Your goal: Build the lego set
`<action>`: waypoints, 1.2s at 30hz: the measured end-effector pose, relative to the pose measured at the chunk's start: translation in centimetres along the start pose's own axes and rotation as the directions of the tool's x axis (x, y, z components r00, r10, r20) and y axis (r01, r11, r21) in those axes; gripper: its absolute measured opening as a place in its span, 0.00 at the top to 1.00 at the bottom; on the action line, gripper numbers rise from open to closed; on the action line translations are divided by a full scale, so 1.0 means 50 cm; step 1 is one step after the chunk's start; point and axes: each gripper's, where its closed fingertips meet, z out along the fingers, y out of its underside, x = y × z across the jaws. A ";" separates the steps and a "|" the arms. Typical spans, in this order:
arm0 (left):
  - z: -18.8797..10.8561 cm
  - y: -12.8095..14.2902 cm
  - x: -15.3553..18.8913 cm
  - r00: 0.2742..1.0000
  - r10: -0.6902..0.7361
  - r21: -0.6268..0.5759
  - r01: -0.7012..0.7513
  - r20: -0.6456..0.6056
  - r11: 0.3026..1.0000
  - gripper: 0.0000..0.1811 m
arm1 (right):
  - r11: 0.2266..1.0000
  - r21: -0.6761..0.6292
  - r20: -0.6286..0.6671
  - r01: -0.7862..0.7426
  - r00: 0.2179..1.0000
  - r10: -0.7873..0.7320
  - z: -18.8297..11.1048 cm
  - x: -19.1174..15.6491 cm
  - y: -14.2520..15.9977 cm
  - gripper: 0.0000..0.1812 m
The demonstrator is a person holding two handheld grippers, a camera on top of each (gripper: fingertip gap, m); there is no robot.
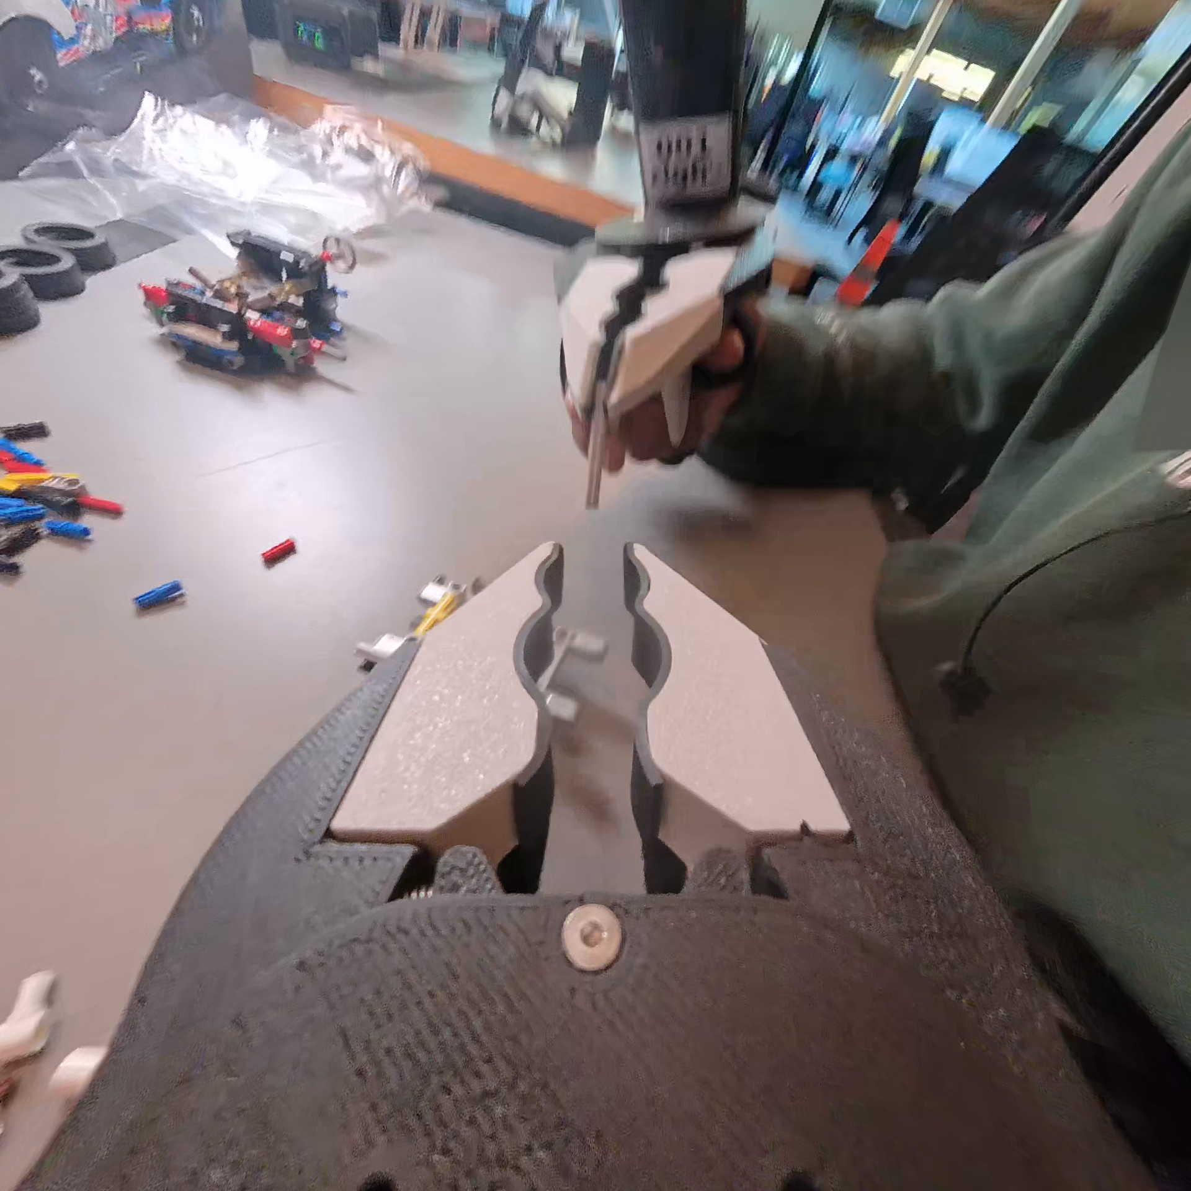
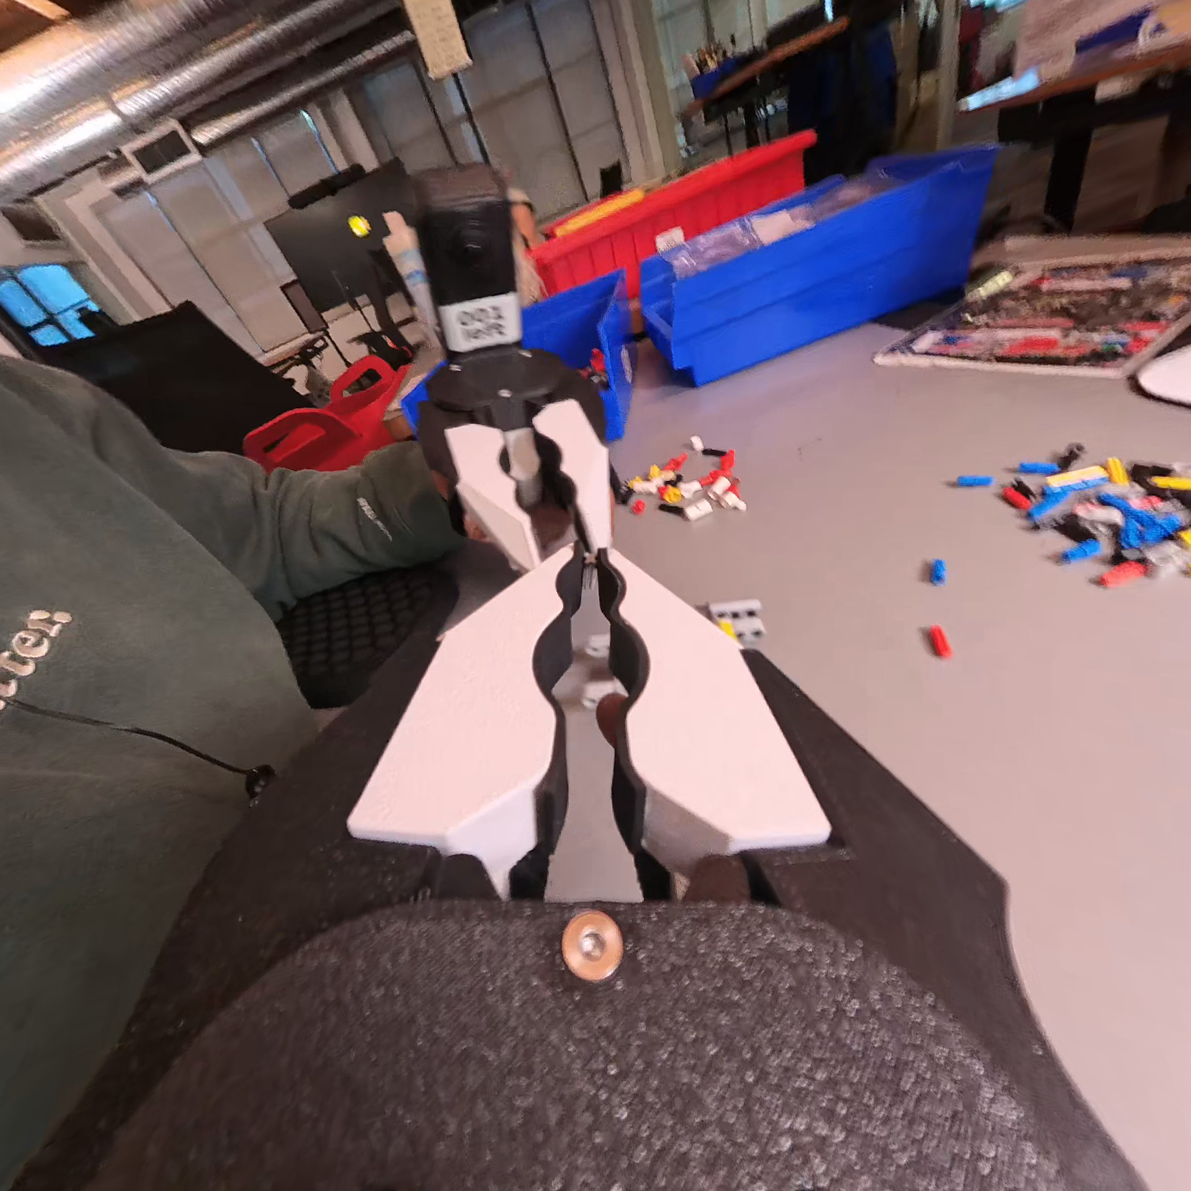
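My left gripper (image 1: 593,551) is open and low over the grey table (image 1: 399,451). A light grey lego piece with pins (image 1: 570,670) shows in the gap against its left finger; I cannot tell whether it lies on the table or is touched. My right gripper (image 1: 591,412) hangs point-down just ahead, shut on a thin grey axle (image 1: 594,464) that sticks down from its tips. In the right wrist view the right gripper (image 2: 590,562) pinches the axle, seen end-on (image 2: 588,571). The open left gripper (image 2: 564,541) is right behind it.
A partly built lego car (image 1: 248,309), black tyres (image 1: 45,264) and a clear plastic bag (image 1: 213,154) lie at the far left. Loose piles of pieces (image 1: 38,496) (image 2: 1108,515) (image 2: 689,483), blue bins (image 2: 812,290), a red bin (image 2: 677,213) and a booklet (image 2: 1044,322) surround them. A green sleeve (image 1: 902,387) is at the right. There is about 5 cm between the tips of the two grippers. Between my right fingertips and the partly built lego car (image 1: 248,309) there is roughly 25 cm.
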 end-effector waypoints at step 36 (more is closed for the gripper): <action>0.060 0.098 -0.101 0.976 -0.213 -0.414 0.209 0.036 0.886 0.69 | 0.938 -0.017 -0.080 -0.347 0.935 0.344 -0.061 0.104 0.026 0.99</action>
